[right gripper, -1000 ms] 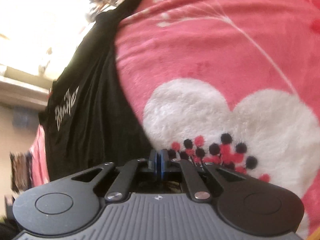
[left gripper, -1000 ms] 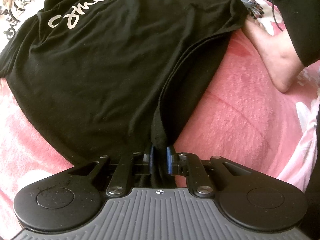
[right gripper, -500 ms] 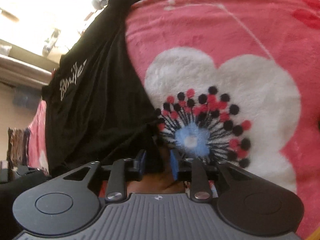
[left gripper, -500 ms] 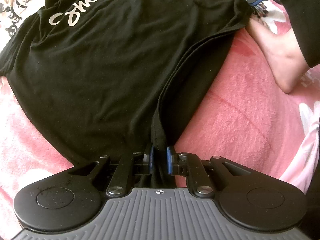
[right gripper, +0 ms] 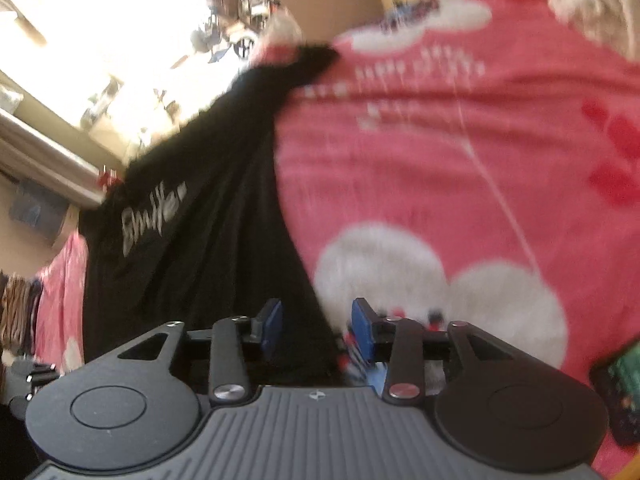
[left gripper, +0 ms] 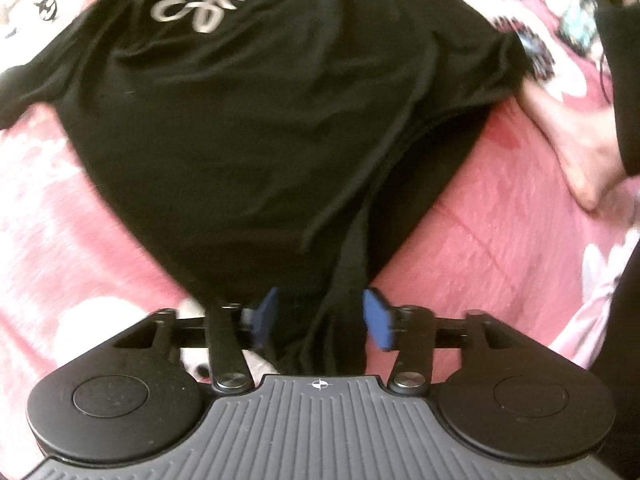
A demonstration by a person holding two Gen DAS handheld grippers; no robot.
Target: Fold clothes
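Both tongs, left and right, have just been opening, pads clear of the black cotton T-shirt between them; only the left view shows a bare foot on the pink fleece blanket.

Home bedroom, pink floral fleece blanket, bright window, person's bare foot

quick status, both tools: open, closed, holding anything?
Left tool: open, jaws just opening; black shirt hem lies loose between them.
Right tool: open, jaws just opening; shirt edge between them, ungripped.
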